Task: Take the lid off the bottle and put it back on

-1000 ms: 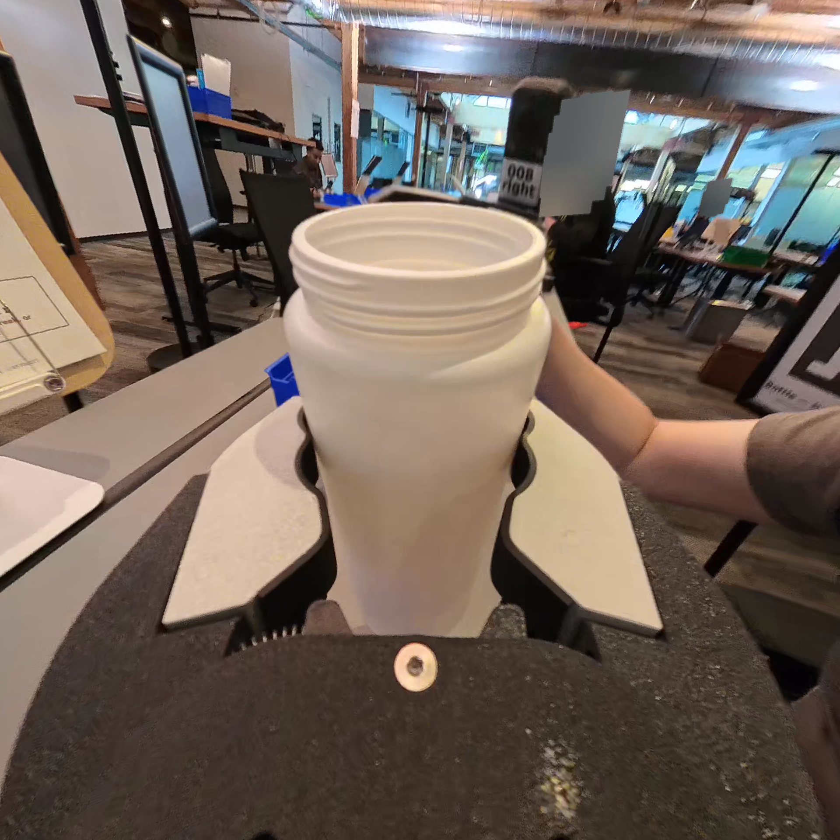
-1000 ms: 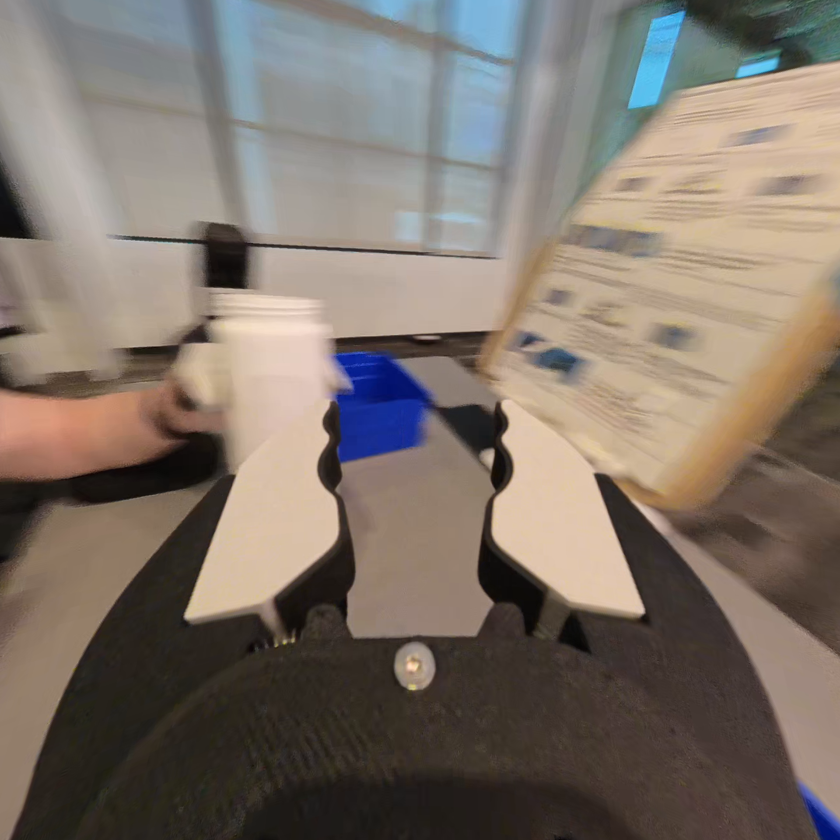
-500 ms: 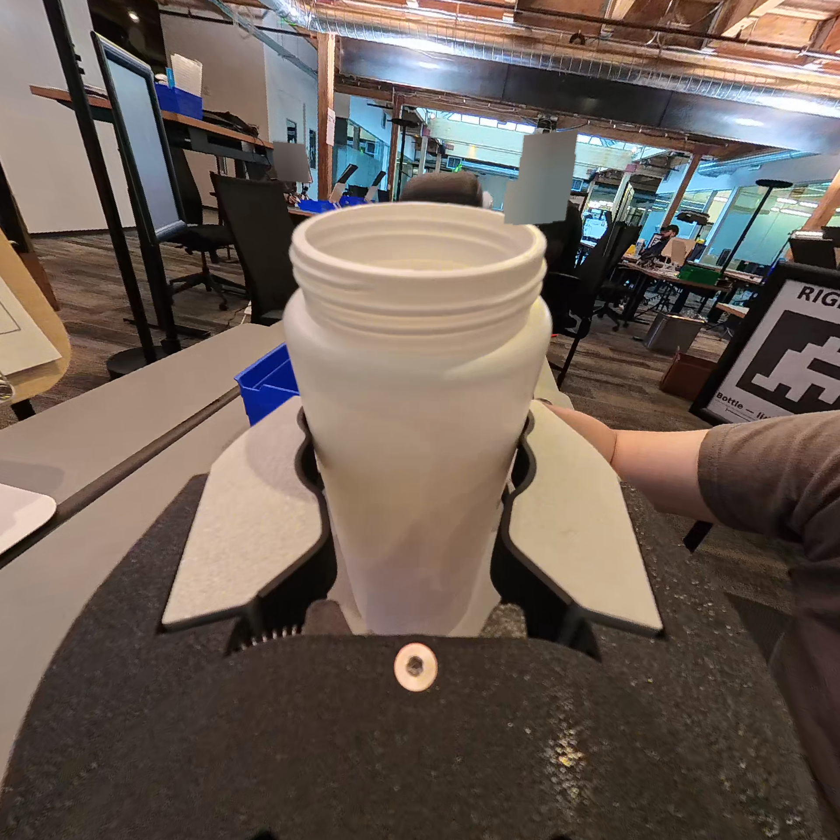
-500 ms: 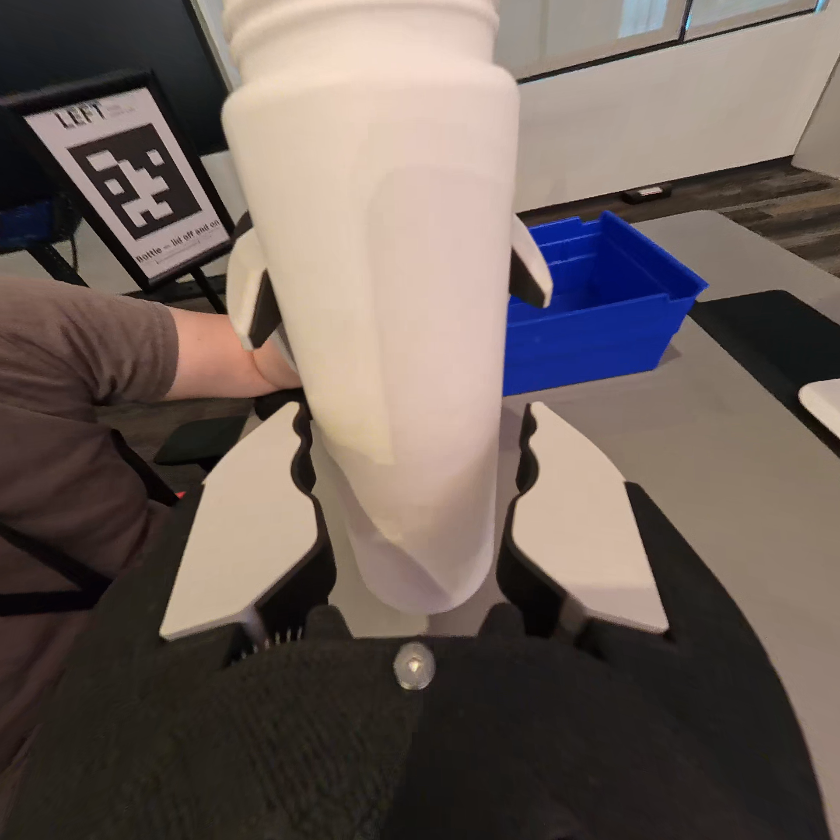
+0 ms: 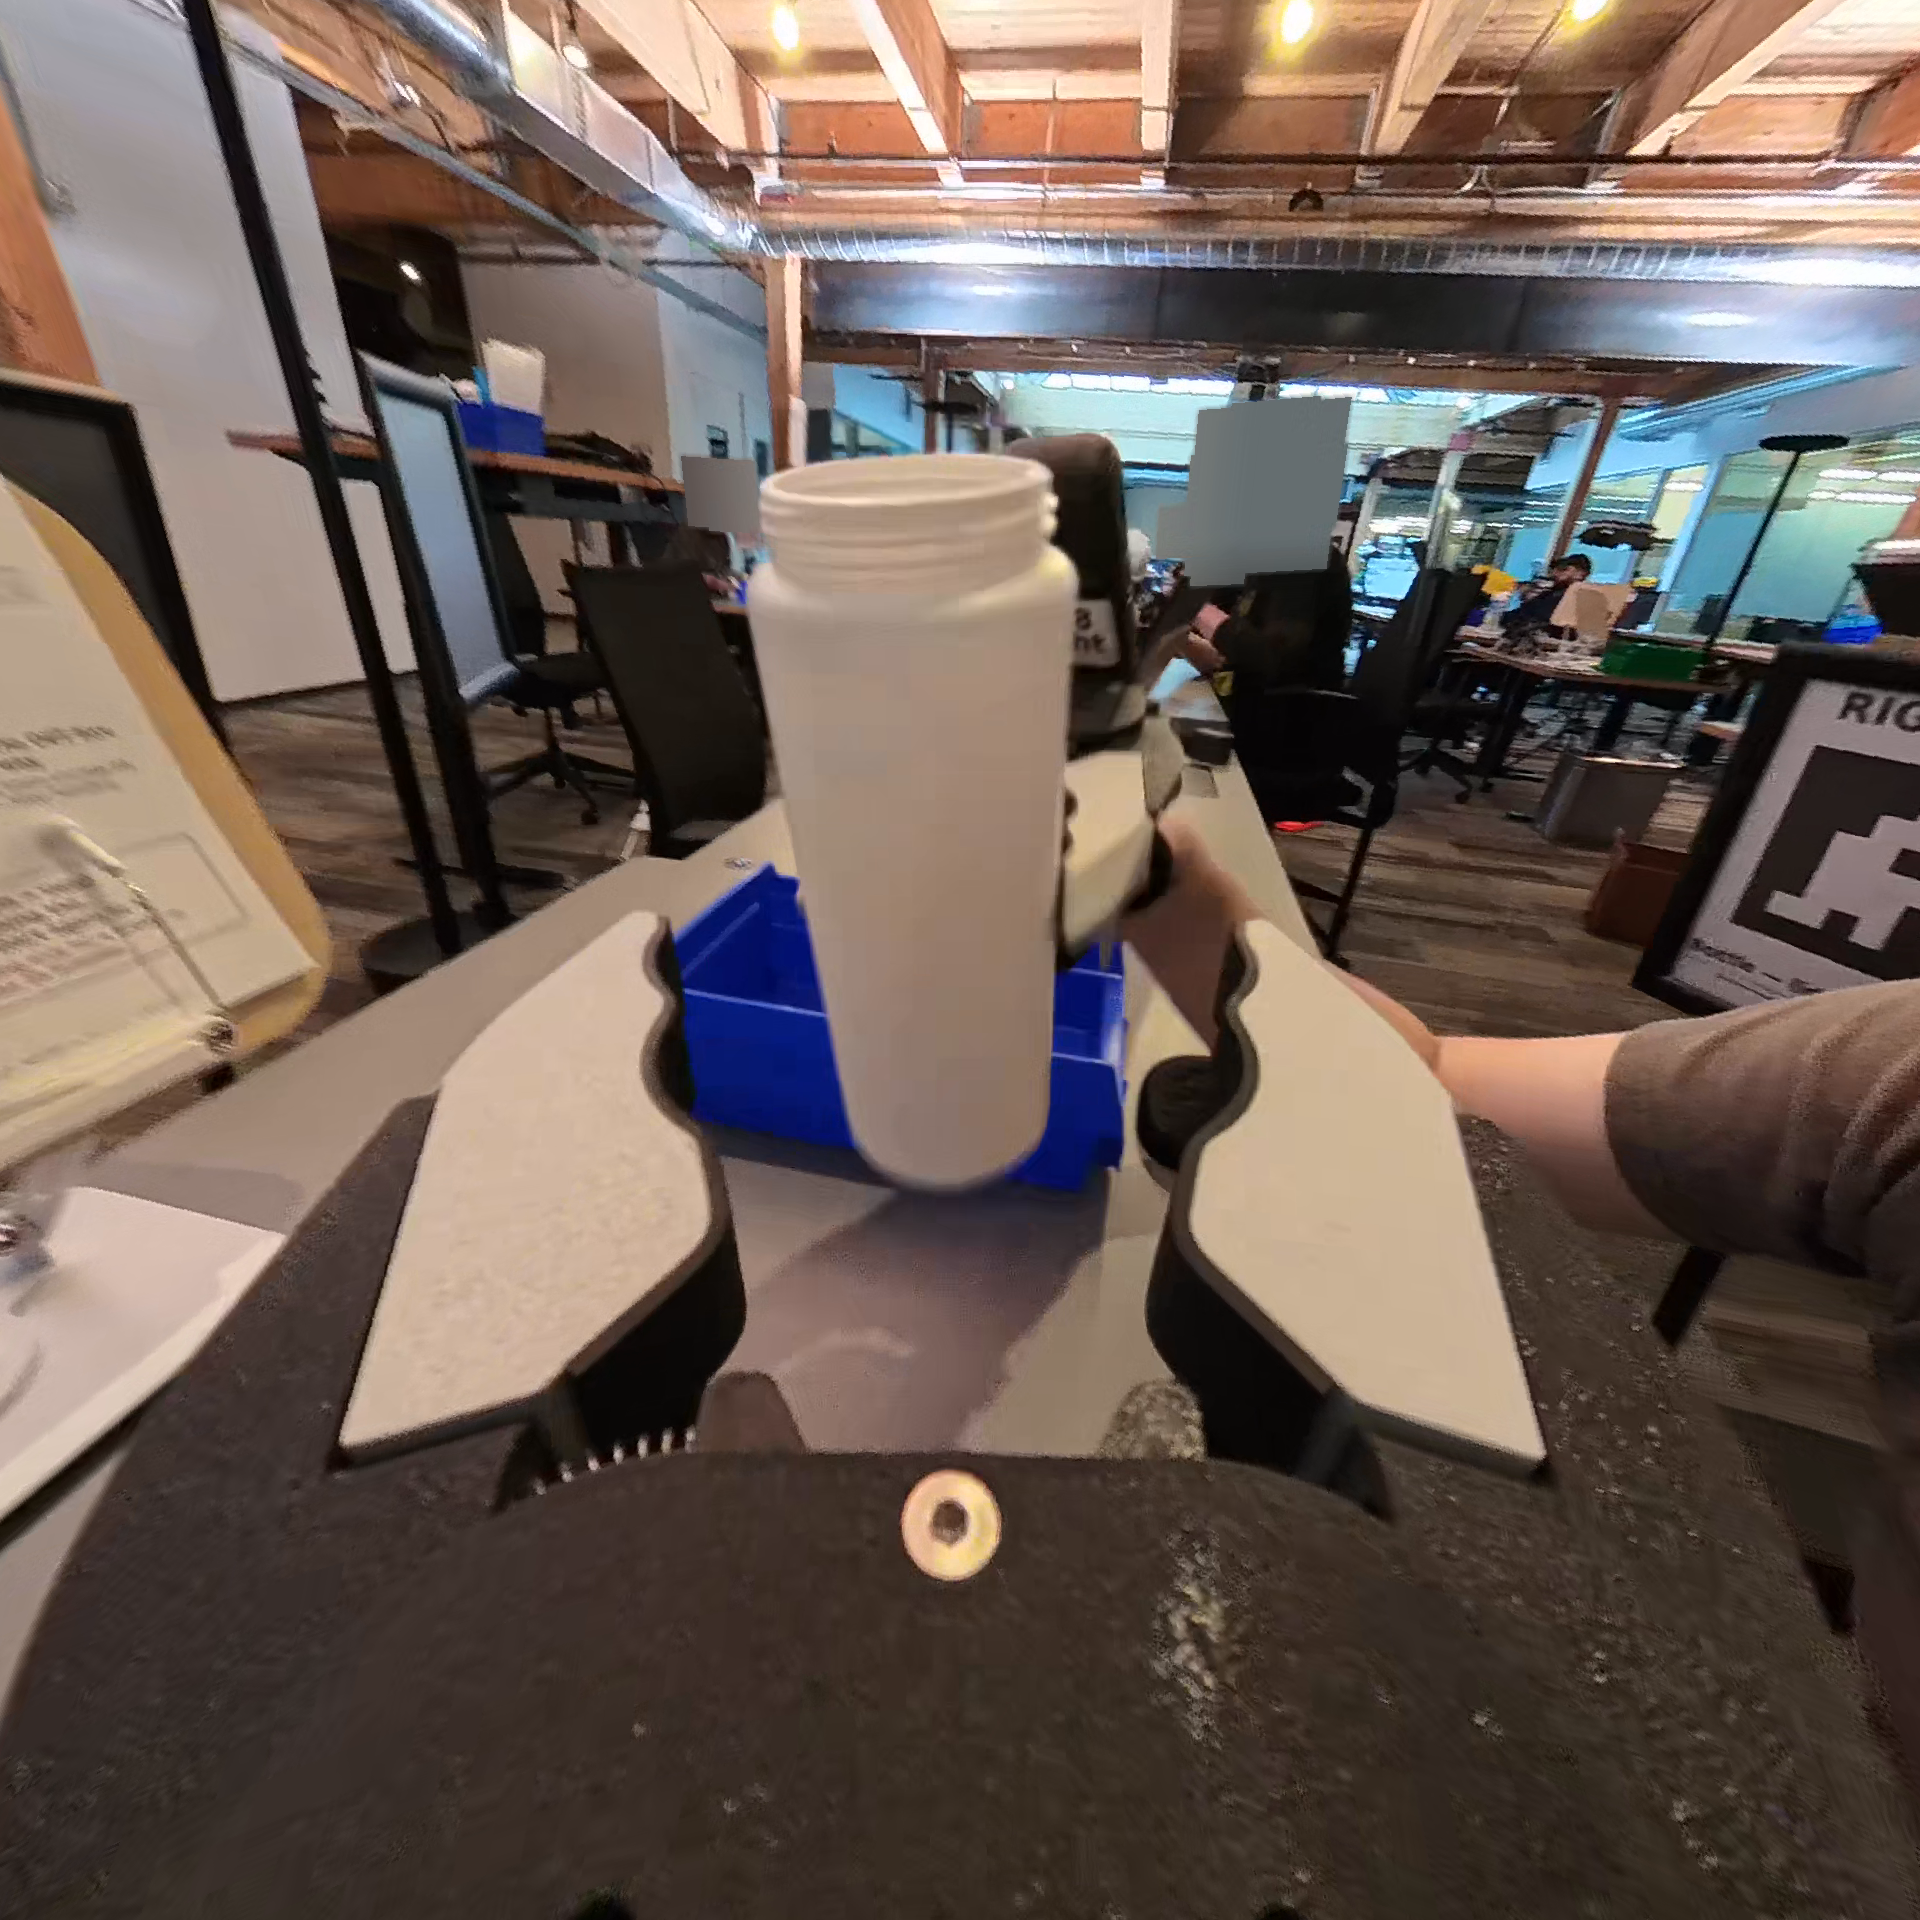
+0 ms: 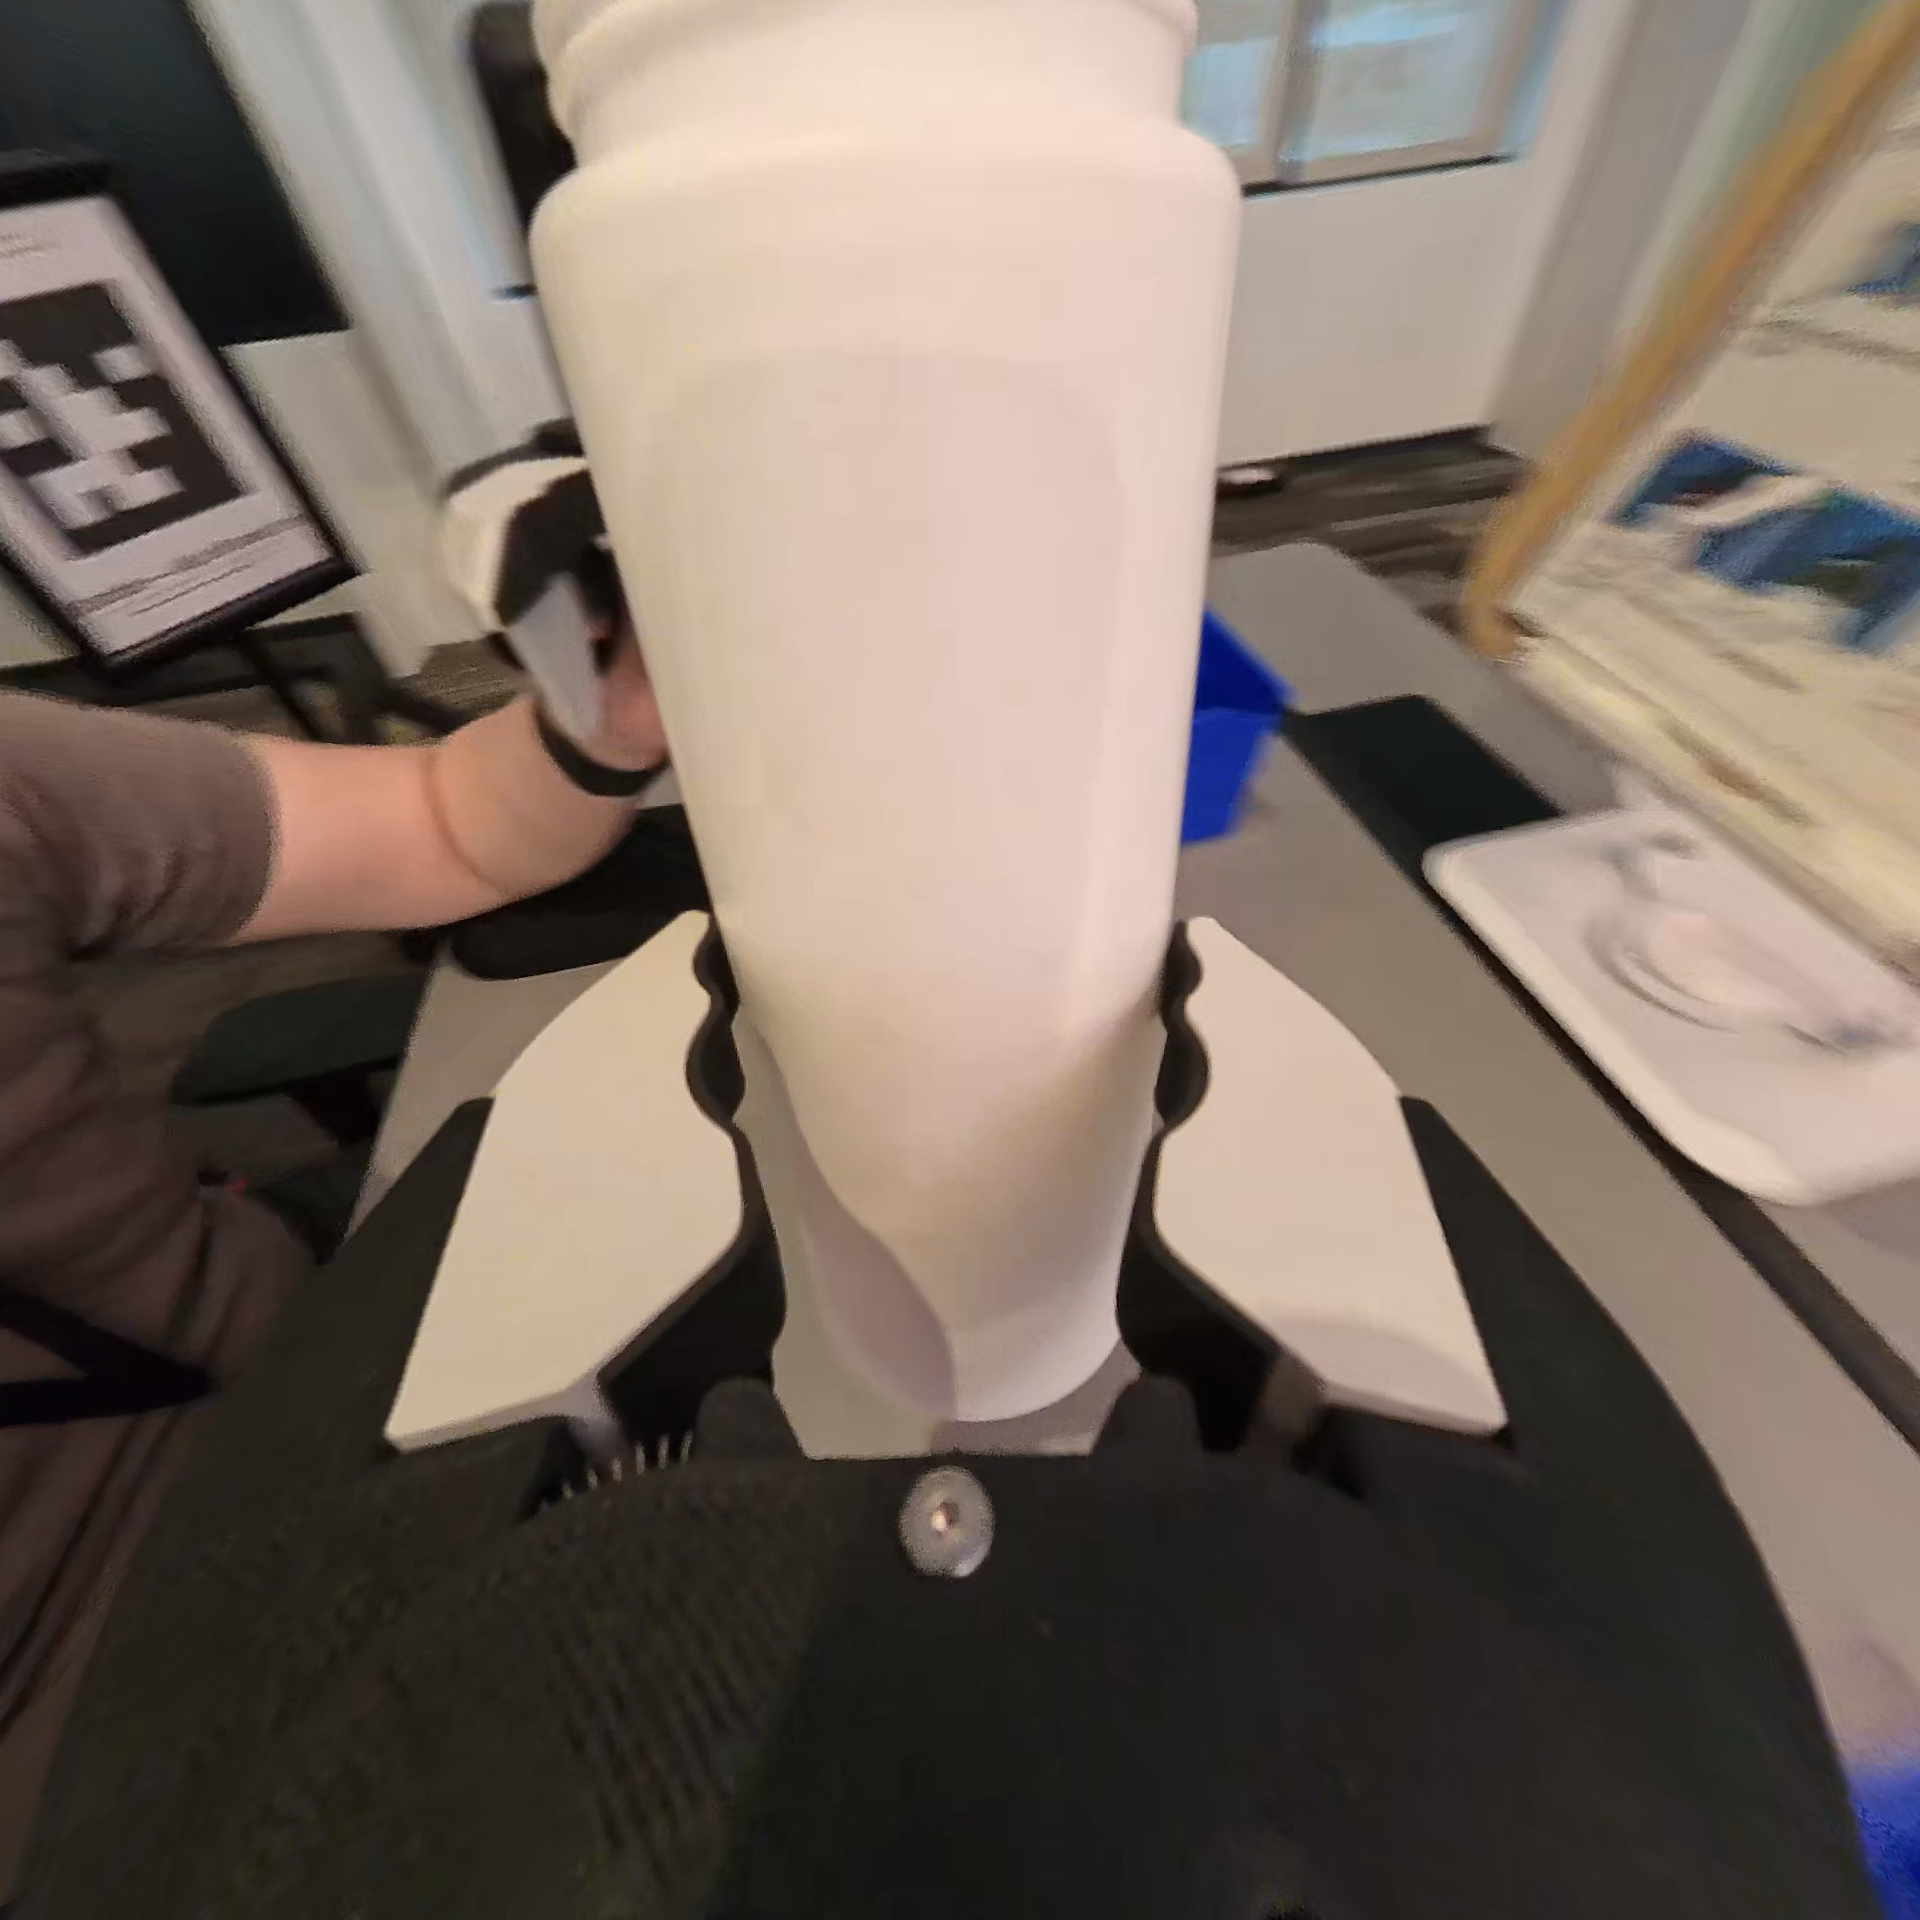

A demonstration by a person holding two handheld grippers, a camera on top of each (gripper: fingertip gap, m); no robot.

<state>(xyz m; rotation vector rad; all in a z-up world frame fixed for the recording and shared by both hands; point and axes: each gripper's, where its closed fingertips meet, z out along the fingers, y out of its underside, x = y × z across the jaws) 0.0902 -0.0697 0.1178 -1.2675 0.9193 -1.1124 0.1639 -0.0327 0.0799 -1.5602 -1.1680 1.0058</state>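
The white bottle (image 5: 914, 831) is upright in the air with its threaded mouth open and no lid on it. My left gripper (image 5: 948, 935) is open; its pads stand well apart from the bottle, which hangs just beyond the fingertips. My right gripper (image 6: 945, 935) is shut on the bottle (image 6: 894, 623), with both pads pressed against its lower body. One of the right gripper's fingers (image 5: 1107, 862) shows at the bottle's right side in the left wrist view. The left gripper's fingers (image 6: 551, 613) show behind the bottle in the right wrist view. No lid is in view.
A blue bin (image 5: 748, 1039) sits on the grey table (image 5: 914, 1299) behind the bottle, and also shows in the right wrist view (image 6: 1231, 748). A white tray (image 6: 1662, 987) lies at the right. A framed marker sign (image 5: 1818, 831) and a clipboard stand (image 5: 104, 831) flank the table.
The left gripper let go of the bottle, opened and drew back from it. The right gripper came in around the bottle and shut on it; the bottle now hangs in the right gripper.
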